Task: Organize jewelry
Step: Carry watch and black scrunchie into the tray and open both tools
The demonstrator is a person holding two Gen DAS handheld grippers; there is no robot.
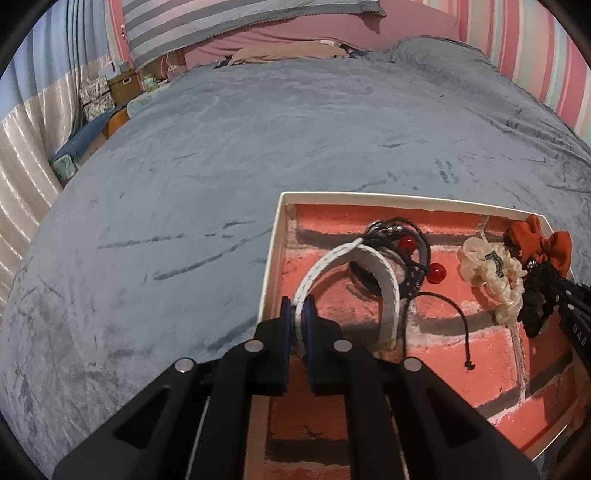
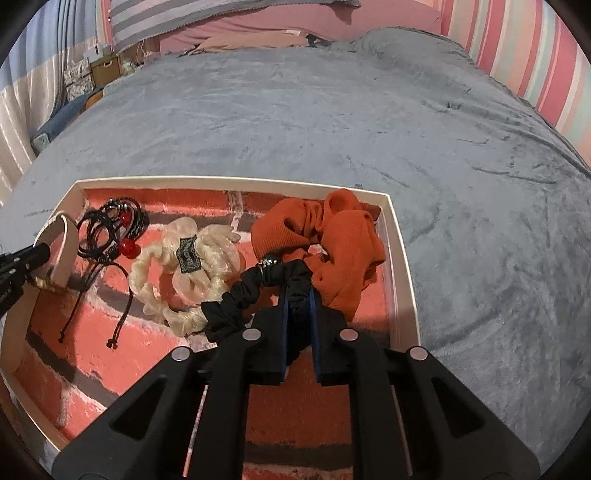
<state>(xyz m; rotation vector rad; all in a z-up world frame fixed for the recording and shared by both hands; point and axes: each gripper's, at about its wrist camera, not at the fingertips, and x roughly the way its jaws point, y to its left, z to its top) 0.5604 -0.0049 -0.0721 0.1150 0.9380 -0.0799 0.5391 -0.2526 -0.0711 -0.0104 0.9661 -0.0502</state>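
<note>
A shallow white box (image 1: 271,254) with a red brick-print floor lies on the grey bed; it also shows in the right wrist view (image 2: 400,258). My left gripper (image 1: 297,314) is shut on a white braided bracelet (image 1: 388,284) at the box's left side. My right gripper (image 2: 298,301) is shut on a black scrunchie (image 2: 240,299) over the box's right part. A cream scrunchie (image 2: 207,273), an orange scrunchie (image 2: 332,236) and black cord bracelets with red beads (image 2: 118,229) lie in the box.
The grey blanket (image 1: 221,147) covers the bed around the box. Pink and striped pillows (image 1: 295,26) lie at the far end. Boxes and clutter (image 1: 110,85) stand beyond the bed's far left edge. A striped wall (image 2: 535,55) runs along the right.
</note>
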